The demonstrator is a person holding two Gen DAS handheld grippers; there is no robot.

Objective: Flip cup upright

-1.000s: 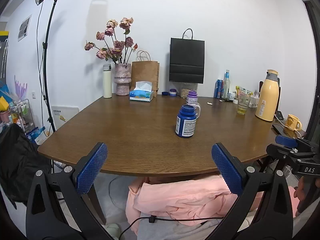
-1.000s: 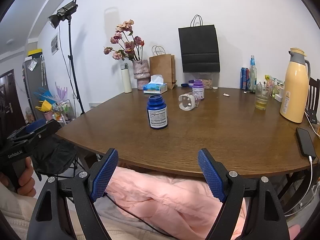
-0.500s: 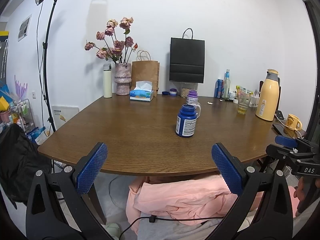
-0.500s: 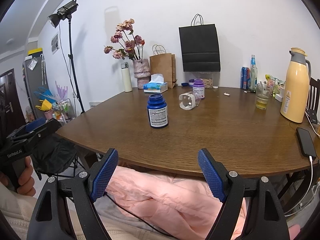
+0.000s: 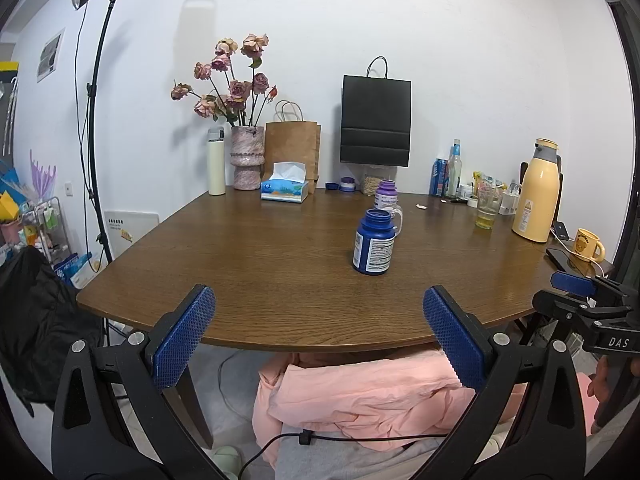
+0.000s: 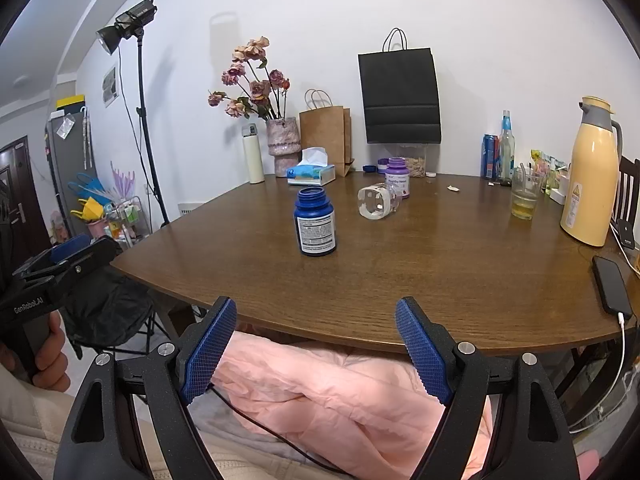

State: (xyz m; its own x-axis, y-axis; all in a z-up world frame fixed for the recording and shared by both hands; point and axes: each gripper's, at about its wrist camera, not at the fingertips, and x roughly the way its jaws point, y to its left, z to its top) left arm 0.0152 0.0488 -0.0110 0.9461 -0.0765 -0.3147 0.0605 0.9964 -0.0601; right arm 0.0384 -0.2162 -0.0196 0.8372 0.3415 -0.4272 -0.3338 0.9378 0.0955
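A clear glass cup (image 6: 377,202) lies on its side near the middle of the brown table (image 6: 400,272), its base turned toward me. In the left wrist view only its handle (image 5: 398,218) peeks out behind a blue bottle (image 5: 374,242). My right gripper (image 6: 316,350) hangs open at the table's near edge, well short of the cup. My left gripper (image 5: 318,330) is open too, below the front edge, with nothing between its fingers.
The blue bottle (image 6: 315,222) stands in front and left of the cup; a purple bottle (image 6: 397,178) stands just behind it. A glass of yellow liquid (image 6: 525,198), a yellow thermos (image 6: 590,176) and a phone (image 6: 612,286) sit at the right. A vase, tissue box and bags line the back.
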